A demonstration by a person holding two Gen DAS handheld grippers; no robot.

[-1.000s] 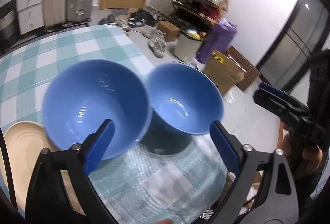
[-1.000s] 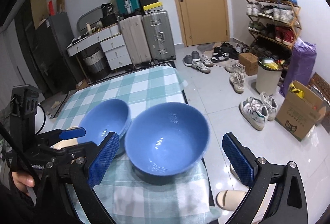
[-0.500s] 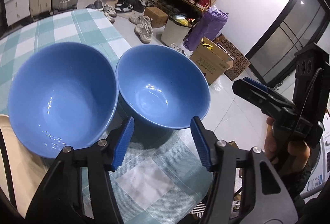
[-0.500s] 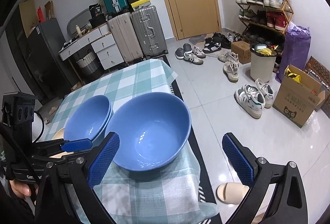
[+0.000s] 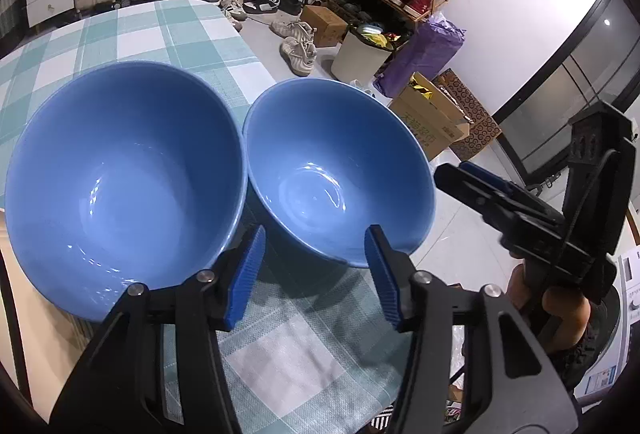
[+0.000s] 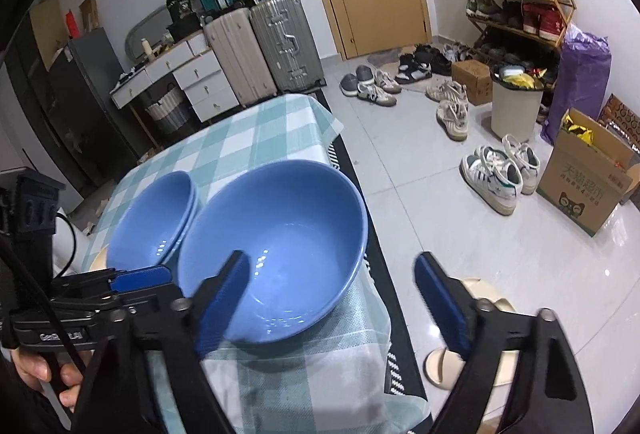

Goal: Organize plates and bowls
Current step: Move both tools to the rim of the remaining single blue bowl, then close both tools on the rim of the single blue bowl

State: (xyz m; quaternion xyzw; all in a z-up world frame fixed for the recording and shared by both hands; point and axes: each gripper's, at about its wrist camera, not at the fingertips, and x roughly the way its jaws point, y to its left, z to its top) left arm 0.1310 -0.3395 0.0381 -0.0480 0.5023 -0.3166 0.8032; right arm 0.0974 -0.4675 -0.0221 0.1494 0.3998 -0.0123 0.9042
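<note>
Single glossy blue ceramic bowl (image 6: 276,246) sits dead ahead of my right gripper (image 6: 332,298), at the table's near corner on the green-and-white checked tablecloth (image 5: 304,362). Its left rim is just beside the stacked pair of blue bowls (image 5: 120,186).

My right jaws have just been closing but stand apart: the left pad is over the near rim, the right one hangs off over the floor, with no grip.

My left gripper (image 5: 314,274) has also been narrowing. Its pads are apart and empty, low in front of the gap between the bowls.

Handling call: rigid, glazed, slick, chips easily, some weight. Pinch the near rim wall with one pad inside and one outside, and lift straight up. A cream plate (image 5: 24,318) lies under the stack, to my left.
</note>
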